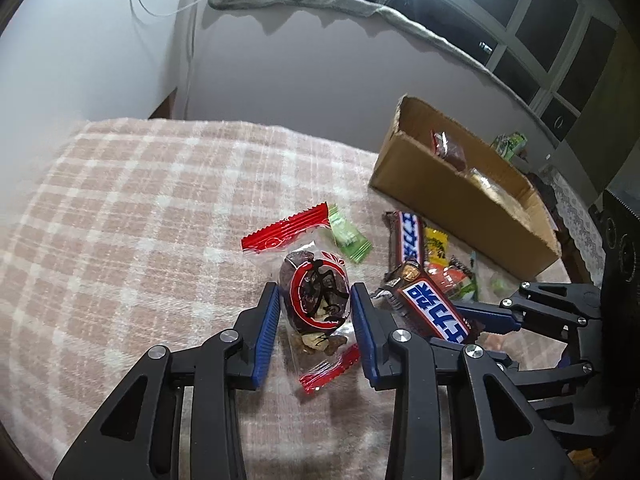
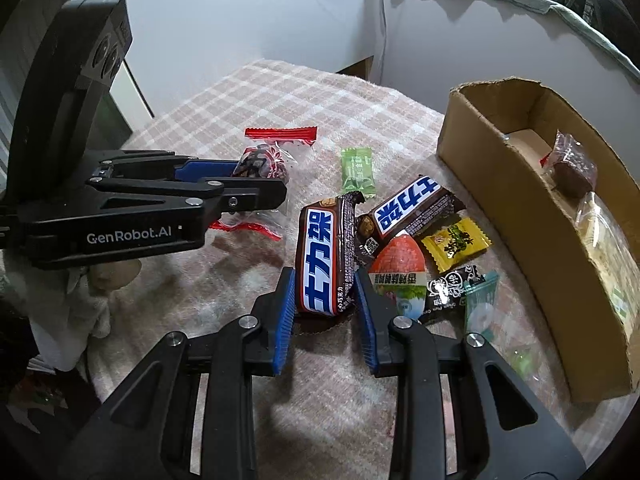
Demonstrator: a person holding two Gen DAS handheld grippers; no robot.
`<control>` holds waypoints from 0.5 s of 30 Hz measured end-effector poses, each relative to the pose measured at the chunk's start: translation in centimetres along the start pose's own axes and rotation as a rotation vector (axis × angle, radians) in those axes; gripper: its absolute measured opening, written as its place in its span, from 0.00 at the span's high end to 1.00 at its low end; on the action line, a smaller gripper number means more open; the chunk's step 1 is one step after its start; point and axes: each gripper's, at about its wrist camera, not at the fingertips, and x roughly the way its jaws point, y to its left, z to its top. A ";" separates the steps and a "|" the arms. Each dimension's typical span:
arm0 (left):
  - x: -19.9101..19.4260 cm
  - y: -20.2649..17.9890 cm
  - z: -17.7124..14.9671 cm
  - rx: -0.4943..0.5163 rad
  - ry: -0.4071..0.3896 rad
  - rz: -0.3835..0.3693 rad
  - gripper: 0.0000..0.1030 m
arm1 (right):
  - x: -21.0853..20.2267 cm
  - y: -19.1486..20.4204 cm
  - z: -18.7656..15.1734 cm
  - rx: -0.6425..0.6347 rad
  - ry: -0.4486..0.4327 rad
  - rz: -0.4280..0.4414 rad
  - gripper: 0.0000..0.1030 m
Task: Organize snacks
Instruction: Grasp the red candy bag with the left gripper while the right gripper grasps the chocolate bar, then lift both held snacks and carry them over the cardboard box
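Observation:
A clear red-ended packet of dark dried fruit (image 1: 316, 300) lies on the plaid cloth (image 1: 140, 220) between the blue pads of my left gripper (image 1: 314, 296), which press on both its sides. In the right wrist view the left gripper (image 2: 264, 178) reaches in from the left around that packet (image 2: 260, 164). My right gripper (image 2: 324, 280) is shut on a brown chocolate bar (image 2: 324, 252) with a blue-and-white label, whose far end tilts up. The left wrist view shows the same bar (image 1: 432, 304) in the right gripper (image 1: 460, 322).
An open cardboard box (image 2: 520, 208) stands at the right with a brown snack (image 2: 572, 164) and a clear pack (image 2: 604, 240) inside. Loose on the cloth lie a second chocolate bar (image 2: 408, 208), a green candy (image 2: 356, 172), a yellow candy (image 2: 456, 242) and several other small packets.

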 end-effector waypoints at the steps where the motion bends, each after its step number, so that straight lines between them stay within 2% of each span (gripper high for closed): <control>1: -0.4 -0.1 0.1 0.001 -0.009 -0.003 0.67 | -0.3 0.0 0.0 -0.004 0.004 0.012 0.71; 15: -2.4 -4.4 3.2 0.074 -0.086 -0.062 0.67 | -7.8 -3.6 0.7 0.067 -0.137 -0.013 0.71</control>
